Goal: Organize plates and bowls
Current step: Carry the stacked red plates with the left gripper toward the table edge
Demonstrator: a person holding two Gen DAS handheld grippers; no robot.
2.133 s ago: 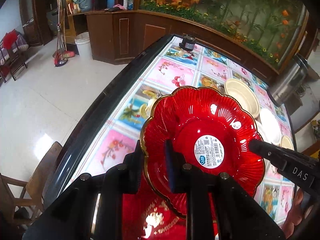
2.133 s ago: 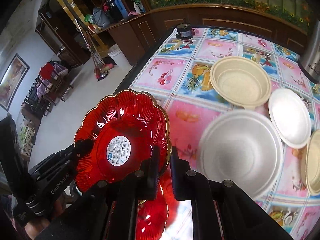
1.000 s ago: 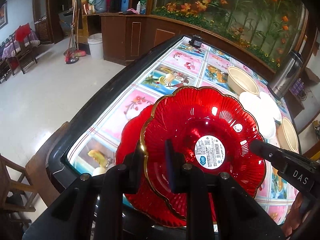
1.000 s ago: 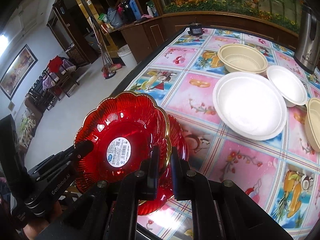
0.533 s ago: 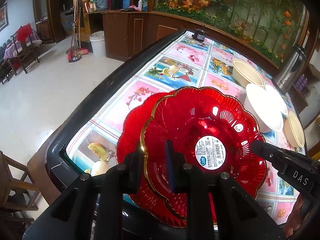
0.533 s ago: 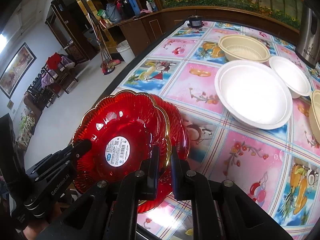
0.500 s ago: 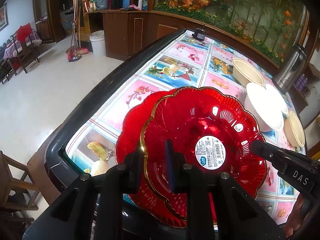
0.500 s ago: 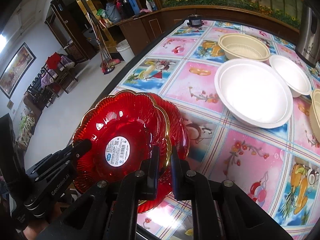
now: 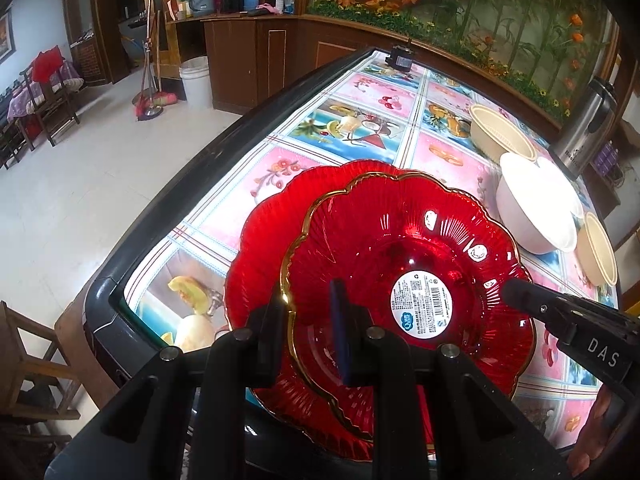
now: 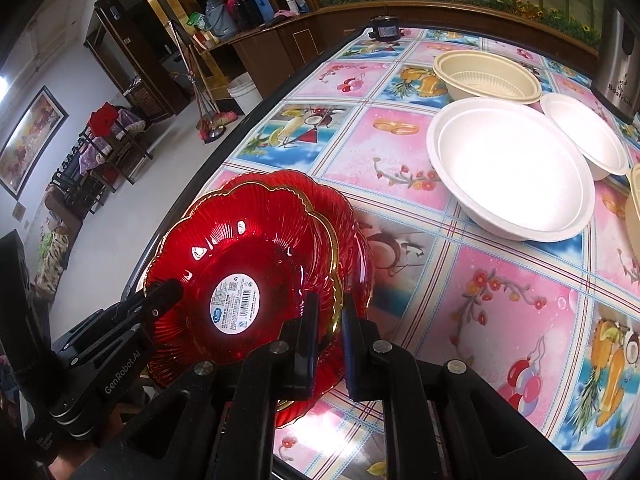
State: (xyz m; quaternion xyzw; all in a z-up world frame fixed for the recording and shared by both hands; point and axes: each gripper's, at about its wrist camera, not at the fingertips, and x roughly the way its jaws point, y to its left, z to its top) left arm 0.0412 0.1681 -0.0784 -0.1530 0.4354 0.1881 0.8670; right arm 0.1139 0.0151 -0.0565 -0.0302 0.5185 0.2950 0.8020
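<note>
A red scalloped glass plate (image 9: 400, 248) with a gold rim and a white sticker is held between both grippers. My left gripper (image 9: 306, 328) is shut on its near-left rim. My right gripper (image 10: 330, 324) is shut on the opposite rim, and its tip shows in the left wrist view (image 9: 516, 292). The plate (image 10: 248, 256) sits just over a second red plate (image 10: 352, 232) that lies on the table's near corner, overlapping it off-centre. Whether the two plates touch cannot be told. The left gripper's tip (image 10: 168, 290) also shows in the right wrist view.
Farther along the flowered tablecloth stand a large white bowl (image 10: 508, 168), a small white bowl (image 10: 584, 132), a beige bowl (image 10: 484, 76) and another beige bowl (image 10: 634, 200). A steel flask (image 10: 618, 40) stands behind them. The table's dark edge (image 9: 192, 168) runs along the left, with a wooden chair (image 9: 24, 360) below.
Both grippers have carried the red plate back along the table to above the second red plate at the near corner. Over the last second it has sunk slightly.
</note>
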